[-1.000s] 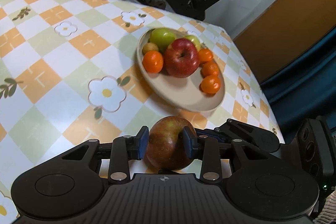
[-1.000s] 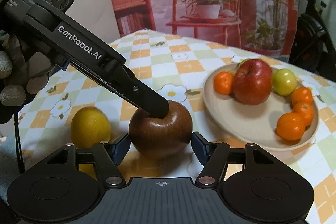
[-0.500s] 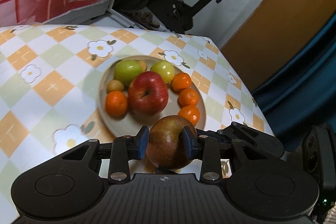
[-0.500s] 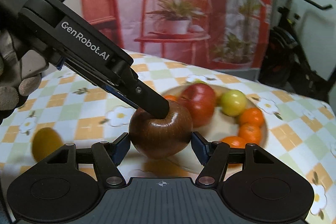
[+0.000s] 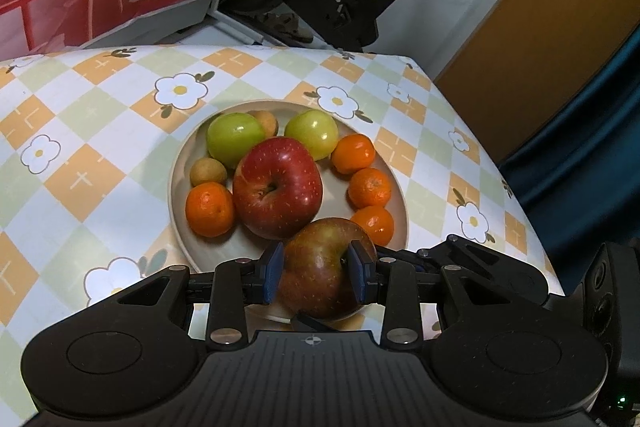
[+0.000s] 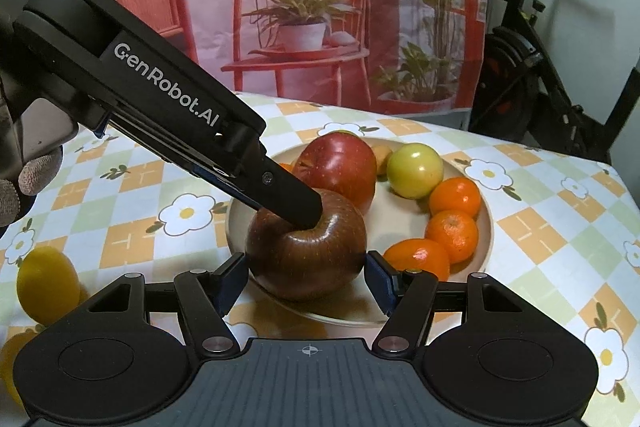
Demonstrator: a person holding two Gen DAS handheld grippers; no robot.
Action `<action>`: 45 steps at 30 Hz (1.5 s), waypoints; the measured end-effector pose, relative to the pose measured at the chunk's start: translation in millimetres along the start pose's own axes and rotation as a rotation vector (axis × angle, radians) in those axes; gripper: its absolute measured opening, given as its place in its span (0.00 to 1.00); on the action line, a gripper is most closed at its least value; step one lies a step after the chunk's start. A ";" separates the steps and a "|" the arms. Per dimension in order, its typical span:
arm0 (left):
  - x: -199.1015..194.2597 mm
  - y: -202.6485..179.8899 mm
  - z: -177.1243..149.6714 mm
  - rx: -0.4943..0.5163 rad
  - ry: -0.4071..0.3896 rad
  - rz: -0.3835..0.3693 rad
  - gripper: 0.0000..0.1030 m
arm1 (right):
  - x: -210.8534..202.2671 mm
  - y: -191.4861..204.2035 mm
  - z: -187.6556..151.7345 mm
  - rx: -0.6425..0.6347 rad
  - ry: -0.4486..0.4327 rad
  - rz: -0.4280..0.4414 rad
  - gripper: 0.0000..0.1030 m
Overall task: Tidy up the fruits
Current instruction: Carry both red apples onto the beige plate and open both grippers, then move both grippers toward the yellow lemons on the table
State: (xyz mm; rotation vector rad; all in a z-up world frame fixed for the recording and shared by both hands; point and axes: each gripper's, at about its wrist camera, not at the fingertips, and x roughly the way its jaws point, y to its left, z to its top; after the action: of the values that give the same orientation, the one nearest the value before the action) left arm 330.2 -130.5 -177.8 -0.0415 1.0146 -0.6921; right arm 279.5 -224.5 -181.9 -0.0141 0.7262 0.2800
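Two grippers share one brownish apple [image 5: 326,269] low in the frame, over the near rim of the plate [image 5: 400,183]. The left gripper [image 5: 316,270] clamps it; the right gripper [image 6: 305,277] brackets it, though pad contact is unclear. Letting go here could roll it off the rim or knock the tangerines [image 5: 370,187].

Apple [image 5: 322,273] now over plate [image 5: 182,227]
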 end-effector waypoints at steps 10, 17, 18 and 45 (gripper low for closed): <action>4.6 -1.6 0.4 0.021 -0.002 0.013 0.37 | -4.4 -3.2 -5.4 0.020 -0.012 0.000 0.59; 4.3 -6.2 -0.3 0.031 -0.009 0.034 0.37 | -18.5 -4.4 -9.5 0.039 -0.032 -0.023 0.59; 4.0 -7.3 -0.3 0.033 -0.010 0.039 0.37 | -21.8 -3.9 -10.2 0.039 -0.037 -0.026 0.59; -141.5 29.5 -106.3 -0.147 -0.301 0.206 0.36 | -77.1 53.1 -36.1 0.046 -0.086 0.045 0.59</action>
State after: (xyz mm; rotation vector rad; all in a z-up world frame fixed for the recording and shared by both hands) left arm 213.8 0.0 -137.6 -0.1629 0.7650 -0.4069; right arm 187.3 -196.4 -153.9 0.0581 0.6483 0.3050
